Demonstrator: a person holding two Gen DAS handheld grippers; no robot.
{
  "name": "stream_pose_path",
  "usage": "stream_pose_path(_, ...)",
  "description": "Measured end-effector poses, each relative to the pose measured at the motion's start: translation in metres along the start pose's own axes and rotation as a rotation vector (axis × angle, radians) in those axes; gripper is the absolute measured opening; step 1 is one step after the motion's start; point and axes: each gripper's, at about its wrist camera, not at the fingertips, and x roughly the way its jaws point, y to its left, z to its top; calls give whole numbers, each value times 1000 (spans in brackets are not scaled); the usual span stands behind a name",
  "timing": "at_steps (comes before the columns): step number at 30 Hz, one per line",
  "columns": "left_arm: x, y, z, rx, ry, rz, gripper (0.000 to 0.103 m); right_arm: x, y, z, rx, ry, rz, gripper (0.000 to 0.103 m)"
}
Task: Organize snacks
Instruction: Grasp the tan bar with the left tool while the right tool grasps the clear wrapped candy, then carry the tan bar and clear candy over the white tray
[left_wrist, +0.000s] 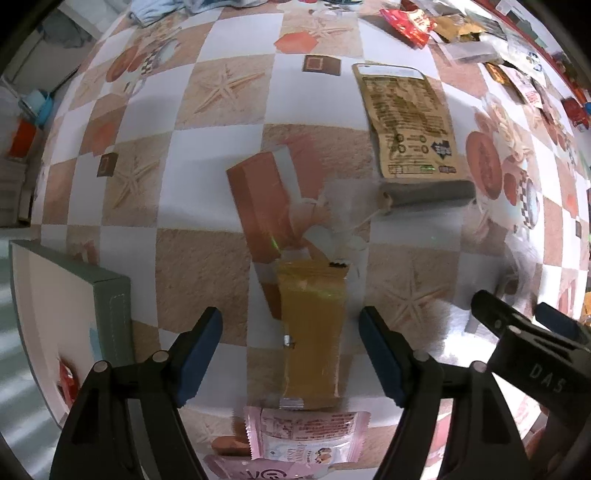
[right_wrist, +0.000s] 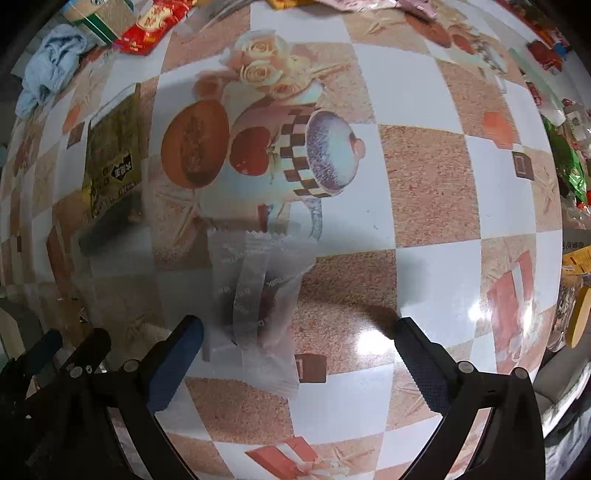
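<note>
In the left wrist view my left gripper (left_wrist: 291, 336) is open, its jaws either side of an orange snack packet (left_wrist: 312, 328) lying flat on the patterned tablecloth. A pink snack packet (left_wrist: 306, 435) lies just below it. A brown pouch (left_wrist: 410, 125) lies flat further away. My right gripper (left_wrist: 517, 317) shows at the right edge. In the right wrist view my right gripper (right_wrist: 299, 336) is open above a translucent white snack packet (right_wrist: 255, 295), which lies near its left finger. The brown pouch (right_wrist: 110, 158) shows at the left.
A white box with a green edge (left_wrist: 70, 321) stands at the left. Piles of red and mixed snack packets (left_wrist: 461, 26) lie along the far right table edge, and more packets (right_wrist: 569, 177) at the right. A blue cloth (right_wrist: 51, 66) lies far left.
</note>
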Motion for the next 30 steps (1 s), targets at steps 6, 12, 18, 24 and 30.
stream_pose_path(6, -9, -26, 9, 43, 13, -50, 30, -20, 7, 2, -73, -78, -4, 44)
stream_pose_path(12, -9, -31, 11, 57, 24, -51, 26, -26, 4, 0, -74, -67, 60, 33)
stream_pose_path(18, -13, -28, -2, 64, 16, -63, 26, -33, 7, -16, -106, -61, 85, 33)
stream_pose_path(24, -27, -21, -14, 54, -11, -91, 26, -45, 12, -35, -127, -53, 108, 33)
stream_pose_path(30, -46, 11, -24, 42, -41, -116, 26, -55, 18, -51, -139, -63, 122, 33)
